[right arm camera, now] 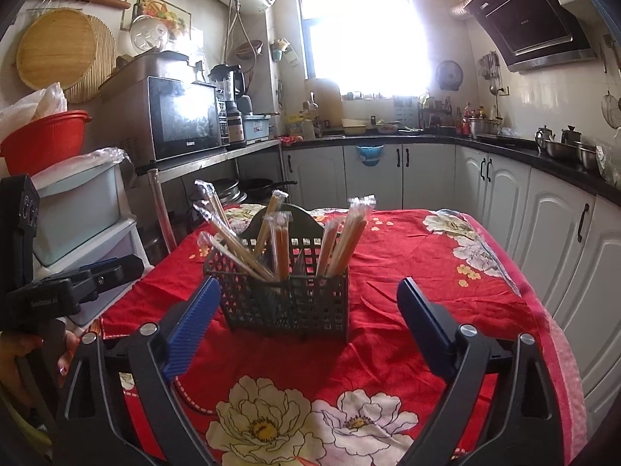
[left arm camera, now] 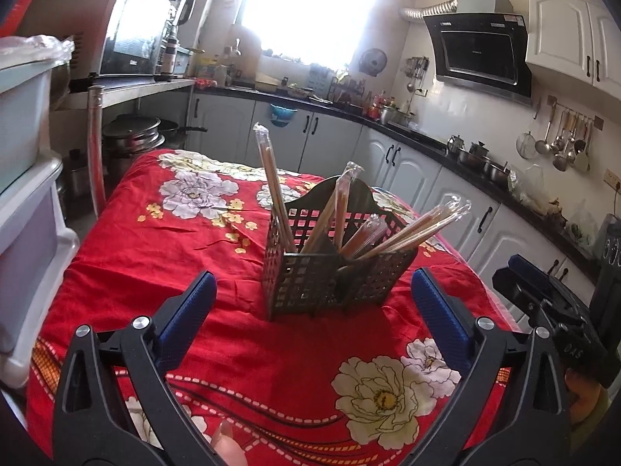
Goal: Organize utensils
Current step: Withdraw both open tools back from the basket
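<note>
A dark lattice utensil caddy [left arm camera: 330, 279] [right arm camera: 289, 303] stands on the red floral tablecloth [left arm camera: 163, 240] [right arm camera: 407, 256]. Several pairs of plastic-wrapped chopsticks [left arm camera: 271, 186] [right arm camera: 341, 237] stick out of its compartments at different angles. My left gripper [left arm camera: 312, 283] is open, its blue pads wide apart just in front of the caddy with nothing between them. My right gripper [right arm camera: 308, 291] is open too, facing the caddy from the other side, its pads level with the caddy's front corners and apart from it. Each view shows the other gripper at its edge.
Stacked plastic drawers [right arm camera: 81, 217] and a red basin [right arm camera: 46, 139] stand left of the table. A metal shelf carries a microwave [right arm camera: 182, 116]. White cabinets under a black counter [left arm camera: 465, 155] run along the back and right walls. Part of a hand [right arm camera: 66, 353] shows at the left.
</note>
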{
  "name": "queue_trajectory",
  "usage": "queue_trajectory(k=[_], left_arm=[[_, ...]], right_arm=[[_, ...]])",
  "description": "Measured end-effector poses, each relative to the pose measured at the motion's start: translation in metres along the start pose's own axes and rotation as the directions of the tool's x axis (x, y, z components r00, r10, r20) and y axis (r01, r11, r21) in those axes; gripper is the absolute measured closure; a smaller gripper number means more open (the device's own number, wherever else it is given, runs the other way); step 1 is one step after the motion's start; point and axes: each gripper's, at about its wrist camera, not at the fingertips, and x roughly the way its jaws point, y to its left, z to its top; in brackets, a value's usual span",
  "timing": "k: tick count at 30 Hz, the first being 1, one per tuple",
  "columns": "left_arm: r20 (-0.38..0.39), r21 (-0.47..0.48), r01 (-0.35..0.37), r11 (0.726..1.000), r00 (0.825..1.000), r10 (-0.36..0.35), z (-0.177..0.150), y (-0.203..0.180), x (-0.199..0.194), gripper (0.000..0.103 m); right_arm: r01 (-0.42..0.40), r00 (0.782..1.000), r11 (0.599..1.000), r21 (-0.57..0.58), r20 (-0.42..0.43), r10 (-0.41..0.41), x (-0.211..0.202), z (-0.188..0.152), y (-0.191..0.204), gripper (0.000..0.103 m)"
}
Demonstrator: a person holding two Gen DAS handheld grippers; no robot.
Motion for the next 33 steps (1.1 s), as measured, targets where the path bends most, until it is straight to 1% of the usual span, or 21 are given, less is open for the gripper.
queue_trajectory(k=[5,9,13,15,23,27,31,33], left_arm=[[0.033,-0.001,-0.045,0.999,0.998,0.045,-0.014,0.000,-0.006,0.011],[0.035,0.003,-0.056,0.998,0.998,0.056,-0.026,-0.001,-0.006,0.011],[0.045,0.008,-0.085,0.996,0.995,0.085,-0.039,-0.003,-0.007,0.011],[0.050,0.013,-0.086,0.996,0.995,0.085,-0.044,-0.003,-0.008,0.011],[0.059,0.029,-0.107,0.994,0.993,0.105,-0.062,-0.004,-0.011,0.011],[0.086,0.033,-0.113,0.993,0.990,0.110,-0.068,-0.005,-0.014,0.011],[0.097,0.040,-0.119,0.992,0.989,0.115,-0.070,-0.008,-0.013,0.011],[0.108,0.050,-0.143,0.988,0.985,0.137,-0.072,-0.009,-0.012,0.011]], right_arm=[[0.006,1.000,1.000,-0.027,0.015,-0.005,-0.004,-0.014,0.004,0.009],[0.015,0.999,0.999,-0.052,0.032,-0.014,-0.008,-0.024,0.011,0.007],[0.021,0.999,0.997,-0.074,0.048,-0.017,-0.010,-0.033,0.016,0.007],[0.025,0.998,0.996,-0.082,0.057,-0.021,-0.011,-0.038,0.019,0.007],[0.029,0.997,0.996,-0.083,0.073,-0.023,-0.013,-0.052,0.020,0.007],[0.034,0.996,0.997,-0.075,0.081,-0.028,-0.014,-0.058,0.020,0.007],[0.043,0.994,0.997,-0.066,0.100,-0.036,-0.016,-0.062,0.020,0.007],[0.046,0.993,0.997,-0.064,0.111,-0.038,-0.018,-0.067,0.020,0.007]])
